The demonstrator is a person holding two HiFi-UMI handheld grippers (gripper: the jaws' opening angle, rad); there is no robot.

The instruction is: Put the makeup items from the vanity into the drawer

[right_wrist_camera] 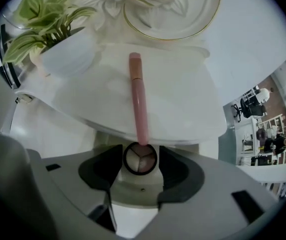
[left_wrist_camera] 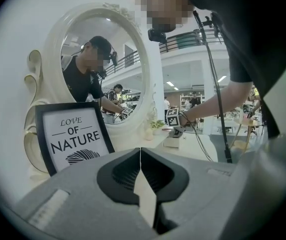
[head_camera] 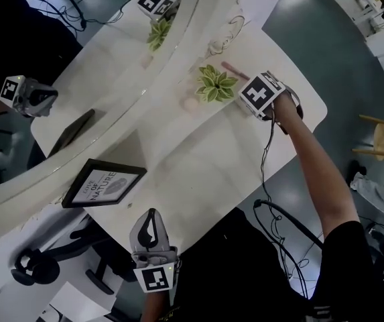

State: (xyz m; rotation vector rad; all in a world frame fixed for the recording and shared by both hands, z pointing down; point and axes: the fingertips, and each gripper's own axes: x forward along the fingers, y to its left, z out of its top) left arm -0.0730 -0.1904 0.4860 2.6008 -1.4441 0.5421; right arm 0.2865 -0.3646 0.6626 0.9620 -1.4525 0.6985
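Observation:
A round black compact (right_wrist_camera: pixel 140 160) with three pale shades sits between the jaws of my right gripper (right_wrist_camera: pixel 140 159), with the pads against its rim. Just beyond it a pink tube (right_wrist_camera: pixel 138 99) lies on the white vanity top (right_wrist_camera: pixel 182 109), pointing toward the mirror base. In the head view the right gripper (head_camera: pixel 250 89) is at the vanity's far right, beside the pink tube (head_camera: pixel 232 69) and the small potted plant (head_camera: pixel 215 84). My left gripper (head_camera: pixel 151 223) hovers at the near edge, shut and empty, its jaws meeting in the left gripper view (left_wrist_camera: pixel 141 156).
A framed "Love of Nature" print (head_camera: pixel 104 183) leans by the oval mirror (head_camera: pixel 111 79). A pale pink rounded item (head_camera: pixel 190 104) lies next to the plant. A cable hangs from the person's right arm (head_camera: pixel 312 159). A wooden stool (head_camera: pixel 379 139) stands on the floor at right.

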